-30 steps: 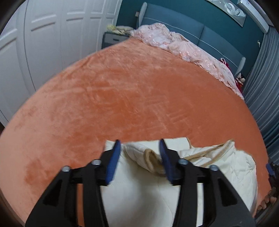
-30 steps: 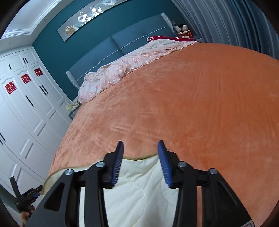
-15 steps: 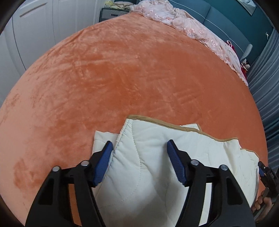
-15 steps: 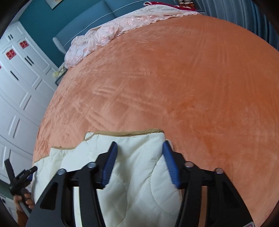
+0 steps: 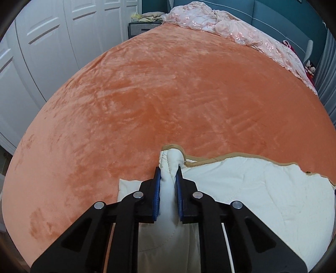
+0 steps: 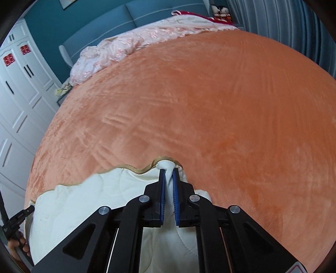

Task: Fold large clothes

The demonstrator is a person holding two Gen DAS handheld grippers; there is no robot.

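A cream quilted garment with tan trim (image 5: pixel 247 189) lies near the front of an orange bed cover (image 5: pixel 168 94). My left gripper (image 5: pixel 168 174) is shut on a bunched corner of the garment at its left end. In the right wrist view the same garment (image 6: pixel 88 201) spreads to the left, and my right gripper (image 6: pixel 168 174) is shut on its right corner. The tan-trimmed edge (image 6: pixel 130 169) runs between the two held corners. Part of the garment is hidden under both grippers.
A pink lace quilt (image 5: pixel 231 27) is heaped at the head of the bed against a blue headboard (image 6: pixel 147 14). White wardrobe doors (image 5: pixel 42 52) stand on the left. Grey curtains (image 6: pixel 294 25) hang on the right. A nightstand (image 5: pixel 142 27) stands by the bed.
Both grippers went from open over the garment to shut on its far corners. The garment's top edge is now pinched and bunched at each gripper.
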